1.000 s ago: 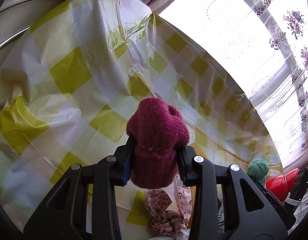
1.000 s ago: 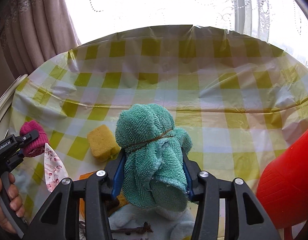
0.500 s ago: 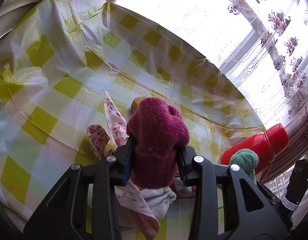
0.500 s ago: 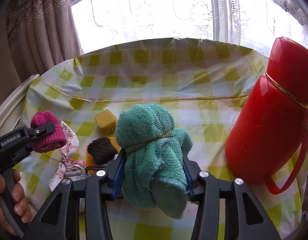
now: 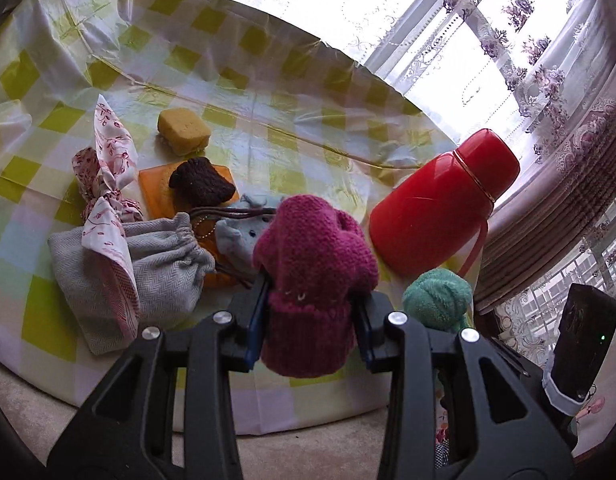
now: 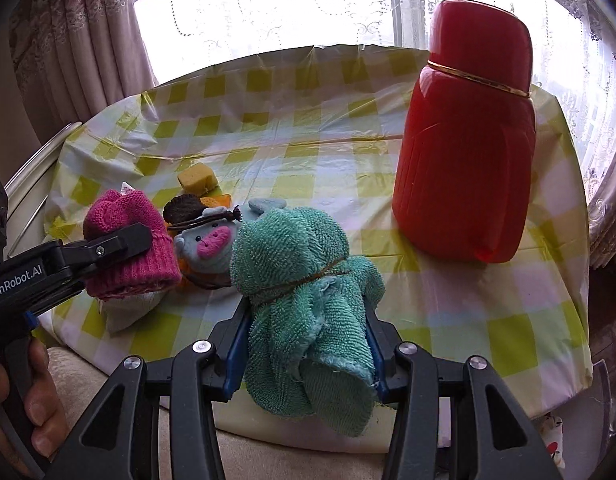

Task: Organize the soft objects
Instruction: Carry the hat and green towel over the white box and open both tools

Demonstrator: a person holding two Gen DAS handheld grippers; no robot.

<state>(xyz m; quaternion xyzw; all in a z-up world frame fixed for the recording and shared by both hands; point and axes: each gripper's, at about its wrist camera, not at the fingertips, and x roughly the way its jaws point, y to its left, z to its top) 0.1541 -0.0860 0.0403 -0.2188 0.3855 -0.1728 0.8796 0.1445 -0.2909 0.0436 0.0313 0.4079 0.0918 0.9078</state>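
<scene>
Yellow-checked plastic-covered round surface (image 5: 291, 92), left view: left gripper (image 5: 310, 312) clamped on magenta knitted hat (image 5: 312, 264), above near edge. Could snag grey drawstring pouch (image 5: 147, 272) or nudge tall red plastic thermos (image 5: 440, 200). Open room beyond yellow sponge block (image 5: 183, 130).

Right view: right gripper (image 6: 308, 340) pinching teal terry towel bundle (image 6: 303, 280); loose tail might drag, slip off edge. Clear cloth before thermos.

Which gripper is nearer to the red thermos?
Right. The right gripper, shut on the green towel, sits just beside the red thermos. The left gripper, shut on the magenta knit hat, is farther off, over the pile of soft things.
</scene>
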